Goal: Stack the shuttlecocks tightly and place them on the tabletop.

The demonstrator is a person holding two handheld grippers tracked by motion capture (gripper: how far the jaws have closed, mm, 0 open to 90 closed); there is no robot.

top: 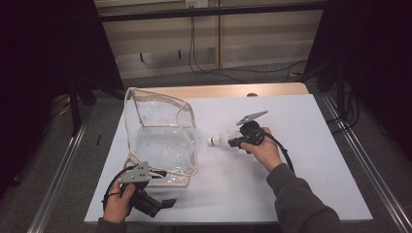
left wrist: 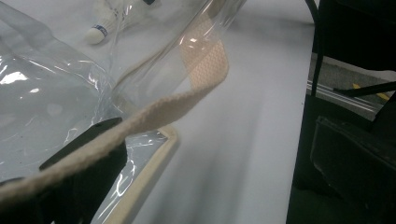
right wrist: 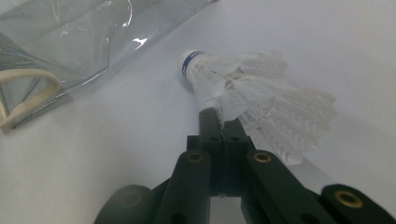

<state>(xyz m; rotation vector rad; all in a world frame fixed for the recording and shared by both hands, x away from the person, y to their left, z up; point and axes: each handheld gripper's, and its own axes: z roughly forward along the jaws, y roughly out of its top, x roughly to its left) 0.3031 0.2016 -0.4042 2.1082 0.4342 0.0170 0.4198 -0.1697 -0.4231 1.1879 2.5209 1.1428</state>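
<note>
Two grippers share this job. Nearest me, my left gripper (top: 163, 203) pinches the cream strap (left wrist: 140, 119) of the clear bag (top: 163, 143), which stands on the counter (top: 272, 189) at the left. Farther out and right, my right gripper (top: 236, 142) is pressed together on the feathers of the shuttlecock (top: 221, 140), just beside the bag's right wall, cork pointing left. To do this well, I should keep the strap taut so the mouth stays wide, lift the shuttlecock clear of the rim, and squeeze lightly so the feathers don't crush.
</note>
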